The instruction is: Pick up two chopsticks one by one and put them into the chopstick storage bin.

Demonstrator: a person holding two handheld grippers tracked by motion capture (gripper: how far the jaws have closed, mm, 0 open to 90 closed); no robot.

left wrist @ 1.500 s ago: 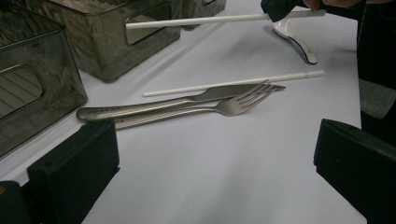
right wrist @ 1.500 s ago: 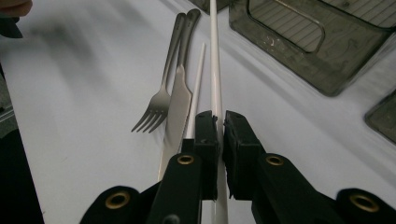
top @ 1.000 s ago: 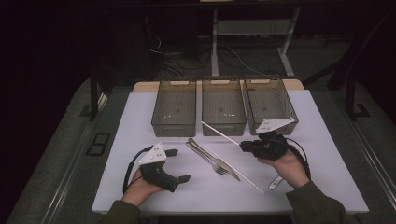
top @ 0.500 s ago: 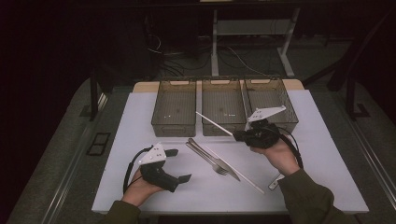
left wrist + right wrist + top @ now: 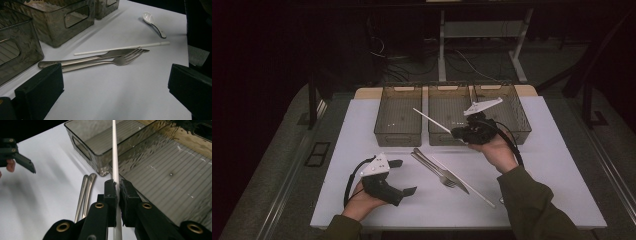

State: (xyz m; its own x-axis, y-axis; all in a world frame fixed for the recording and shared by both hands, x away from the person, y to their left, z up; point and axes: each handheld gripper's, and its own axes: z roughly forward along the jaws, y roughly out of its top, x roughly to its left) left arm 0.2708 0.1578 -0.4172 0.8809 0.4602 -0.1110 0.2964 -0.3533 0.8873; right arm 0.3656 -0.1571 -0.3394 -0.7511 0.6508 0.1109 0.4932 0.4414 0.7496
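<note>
— Up it goes: the right gripper point(image 5: 462, 133) has climbed from the table's right middle toward the bins, and the white stick point(image 5: 432, 121) it carries has come along, now hanging over the middle bin point(image 5: 447, 107).

— Count it out for me.

— Three smoky clear bins in a row at the upper centre of the high view: left bin point(image 5: 398, 112), middle bin, right bin point(image 5: 517, 112). Two white sticks, one in the air and a second stick point(image 5: 467, 182) lying on the white table point(image 5: 357, 135) at lower centre. One knife point(image 5: 439, 171) and one fork point(image 5: 437, 172) side by side just left of that lying stick, touching each other. One small spoon point(image 5: 153, 22) in the upper right of the left gripper view. Two grippers, one in each hand.

— And what hasn't budged?

— Left gripper point(image 5: 404, 177), lower left, rests where it was, jaws spread wide with nothing between them. Cutlery and the lying stick are unmoved too.

— Describe the carried stick.

— Thin, straight, plain white, slanting up and left in the high view. In the right gripper view the jaws are pinched on it, pads pressed to both sides, with the long end running out above the bins.
</note>
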